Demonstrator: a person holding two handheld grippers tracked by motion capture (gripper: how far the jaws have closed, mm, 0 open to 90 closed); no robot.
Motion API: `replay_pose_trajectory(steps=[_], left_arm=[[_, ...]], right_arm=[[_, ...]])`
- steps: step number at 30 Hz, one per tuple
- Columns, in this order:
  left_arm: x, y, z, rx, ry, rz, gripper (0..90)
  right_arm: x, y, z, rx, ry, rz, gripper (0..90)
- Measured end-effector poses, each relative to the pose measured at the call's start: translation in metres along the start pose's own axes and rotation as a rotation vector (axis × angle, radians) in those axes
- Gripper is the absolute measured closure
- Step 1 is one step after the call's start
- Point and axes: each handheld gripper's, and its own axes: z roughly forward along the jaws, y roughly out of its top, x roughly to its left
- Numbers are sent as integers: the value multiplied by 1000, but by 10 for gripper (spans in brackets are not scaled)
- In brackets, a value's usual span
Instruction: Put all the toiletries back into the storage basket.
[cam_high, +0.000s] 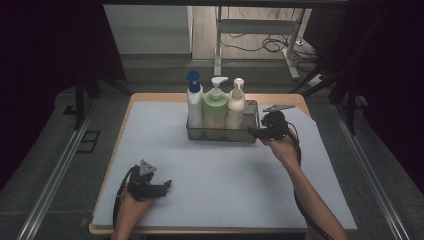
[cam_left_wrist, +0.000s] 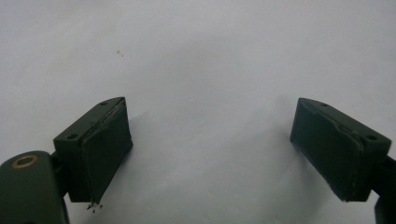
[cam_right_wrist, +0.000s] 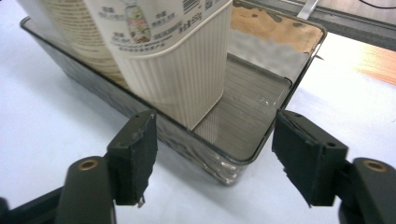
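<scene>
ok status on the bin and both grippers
Right hand-held gripper open, straddling bin corner. Left hand-held gripper open over bare mat. Cream bottle close behind.

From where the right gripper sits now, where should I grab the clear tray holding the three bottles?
Probably the tray's near right corner, where the open right gripper already straddles it. The cream bottle leaves that end bare inside, so one jaw could drop inside the thin upright wall and the other stay outside. Come from above, at the right end.
</scene>
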Motion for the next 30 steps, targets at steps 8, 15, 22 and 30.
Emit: replay_pose_trajectory(steps=[8, 15, 22, 30], left_arm=[[0, 0, 0, 0, -1, 0, 119], [0, 0, 0, 1, -2, -1, 119], [0, 0, 0, 0, -3, -1, 118], [0, 0, 0, 0, -2, -1, 118]], right_arm=[[7, -6, -12, 12, 16, -46, 225], [13, -15, -20, 22, 33, -75, 180], [18, -25, -30, 23, 49, -107, 131], [21, -34, -43, 28, 57, -130, 63]])
